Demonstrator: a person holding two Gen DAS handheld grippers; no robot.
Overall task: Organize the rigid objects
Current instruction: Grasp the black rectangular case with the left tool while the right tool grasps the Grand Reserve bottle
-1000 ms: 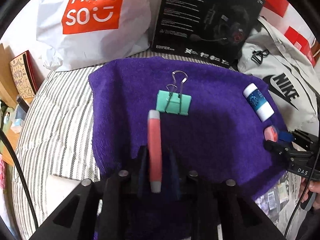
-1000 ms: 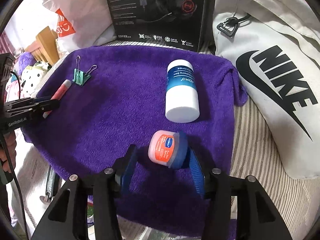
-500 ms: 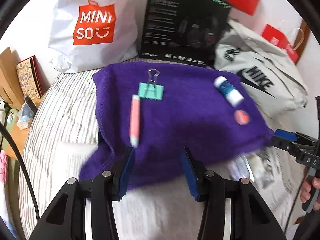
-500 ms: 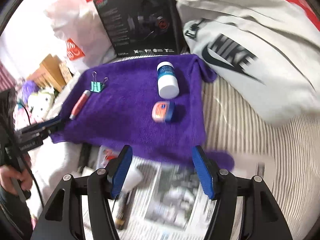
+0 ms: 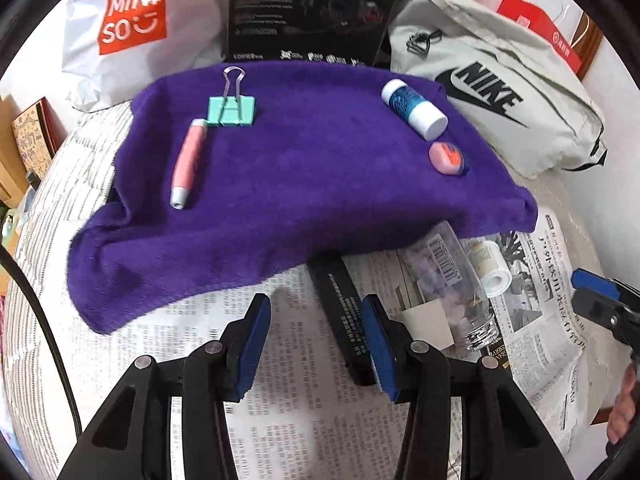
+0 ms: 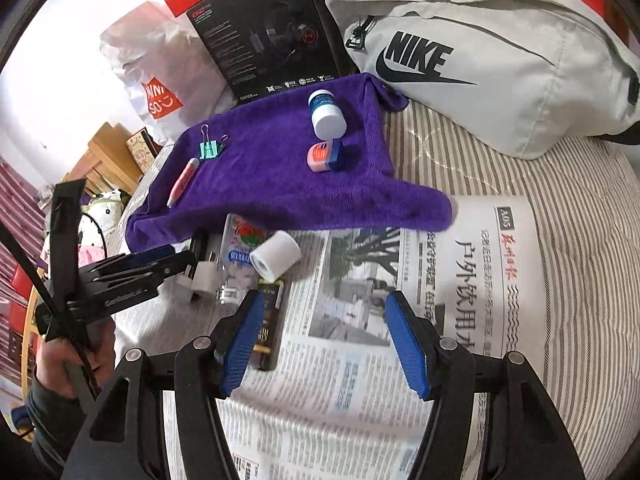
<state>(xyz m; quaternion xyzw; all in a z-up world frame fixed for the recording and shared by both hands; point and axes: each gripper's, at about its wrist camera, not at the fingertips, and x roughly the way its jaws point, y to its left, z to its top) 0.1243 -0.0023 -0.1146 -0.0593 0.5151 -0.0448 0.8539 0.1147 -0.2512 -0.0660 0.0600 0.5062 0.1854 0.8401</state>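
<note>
Four small rigid things lay on the purple fleece towel, which was spread over a striped bed cover. On its left part lay one pink pen-shaped tube with a grey tip and, just beyond its far end, one mint-green binder clip with wire handles. On the right part lay one blue bottle with a white cap, on its side, and just in front of it one small pink-lidded blue balm jar, also tipped on its side.

In front of the towel a sheet of printed newspaper covered the bed. On it, partly under the towel's near edge, lay one clear plastic bottle with a printed label, one small white roll of tape, one long black box with gold lettering and one white plug adapter.

The left gripper hovered over the newspaper with its blue-padded jaws spread wide and nothing between them; the black box lay just beneath its right finger. The right gripper likewise stood wide apart and empty above the newspaper, the same black box beside its left finger. One hand gripped the left tool's handle.

Behind the towel stood one white Miniso shopping bag, one black headset box and one pale grey Nike bag.
</note>
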